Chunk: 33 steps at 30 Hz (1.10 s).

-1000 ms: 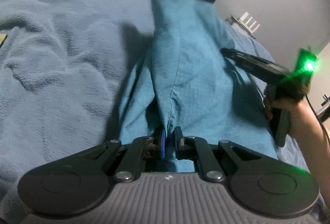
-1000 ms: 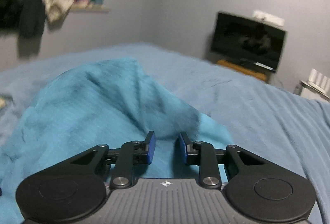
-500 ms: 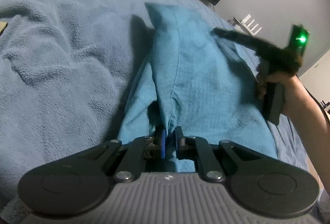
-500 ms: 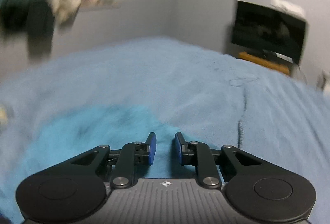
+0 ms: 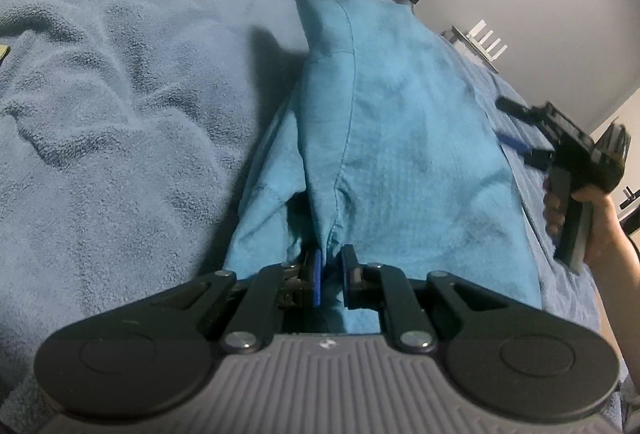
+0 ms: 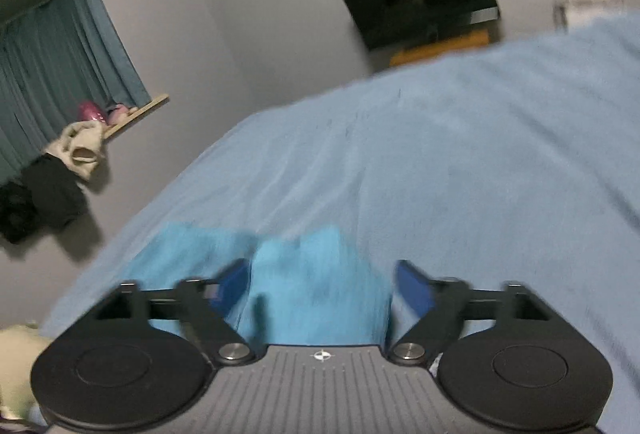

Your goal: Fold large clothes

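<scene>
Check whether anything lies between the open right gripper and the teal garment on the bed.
Nothing visible does. The right gripper is open just beside the teal garment, with only bare blanket around it; the left gripper pinches the near edge.

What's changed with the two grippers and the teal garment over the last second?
The right gripper has just been opening its fingers and now stands wide, off the teal garment. In the left wrist view it has swung out to the right, clear of the cloth. The left gripper stayed put, shut on the garment's edge, on the blue blanket.
</scene>
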Motion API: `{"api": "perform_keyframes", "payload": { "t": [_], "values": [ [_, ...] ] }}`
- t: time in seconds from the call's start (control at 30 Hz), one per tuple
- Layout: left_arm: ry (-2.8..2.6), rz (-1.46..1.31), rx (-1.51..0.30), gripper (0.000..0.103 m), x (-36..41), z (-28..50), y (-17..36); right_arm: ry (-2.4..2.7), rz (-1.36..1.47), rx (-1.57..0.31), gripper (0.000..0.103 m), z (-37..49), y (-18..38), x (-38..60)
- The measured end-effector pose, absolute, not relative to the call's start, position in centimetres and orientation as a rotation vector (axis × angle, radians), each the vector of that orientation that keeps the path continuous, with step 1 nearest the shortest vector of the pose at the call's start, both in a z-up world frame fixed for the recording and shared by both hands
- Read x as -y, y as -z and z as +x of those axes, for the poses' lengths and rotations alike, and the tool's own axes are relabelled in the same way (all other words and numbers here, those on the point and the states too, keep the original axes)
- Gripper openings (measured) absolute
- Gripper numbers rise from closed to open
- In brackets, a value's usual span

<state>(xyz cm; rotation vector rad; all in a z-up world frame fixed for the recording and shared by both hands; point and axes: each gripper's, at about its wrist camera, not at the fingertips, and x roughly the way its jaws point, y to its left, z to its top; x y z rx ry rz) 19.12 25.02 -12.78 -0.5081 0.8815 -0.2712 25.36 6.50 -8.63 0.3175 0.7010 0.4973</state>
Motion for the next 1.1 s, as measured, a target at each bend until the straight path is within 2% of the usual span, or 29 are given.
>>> {"api": "perform_keyframes", "payload": {
  "t": [0.03,0.2,0.27,0.33,0.6,0.63,0.7,0.77,0.83,0.97,1.1],
  "values": [
    [0.271,-0.509,-0.882,0.008,-25.0,19.1,12.7,-0.511,0.348,-0.746,0.096,25.7,9.4,-6.2],
    [0.271,-0.528,-0.894,0.009,-25.0,19.8,12.9,-0.669,0.602,-0.958,0.096,28.0,14.2,-4.8],
    [0.275,-0.533,-0.900,0.009,-25.4,20.0,13.1,-0.753,0.680,-1.018,0.099,28.8,15.9,-5.3],
    [0.279,-0.538,-0.906,0.009,-25.6,20.2,13.3,-0.787,0.706,-1.044,0.103,30.9,18.0,-6.4],
    [0.284,-0.582,-0.931,0.009,-26.3,21.3,14.5,-0.830,0.842,-1.066,0.103,34.5,22.9,-9.8],
    [0.279,-0.581,-0.936,0.009,-26.3,21.5,14.6,-0.815,0.838,-1.052,0.101,34.6,23.1,-10.7],
    [0.274,-0.572,-0.942,0.009,-26.1,21.7,14.7,-0.799,0.767,-1.003,0.091,34.0,22.6,-11.7],
    [0.270,-0.566,-0.934,0.009,-25.7,22.0,14.5,-0.797,0.744,-0.943,0.074,32.2,20.6,-11.2],
    [0.273,-0.549,-0.909,0.009,-24.7,22.4,14.2,-0.793,0.738,-0.852,0.069,29.8,18.9,-10.1],
    [0.311,-0.414,-0.874,0.009,-20.0,24.5,13.2,-0.712,0.761,-0.674,0.067,24.7,16.4,-6.5],
    [0.339,-0.307,-0.824,0.009,-14.0,27.0,11.9,-0.626,0.800,-0.646,0.066,23.7,15.5,-0.6]
  ]
}}
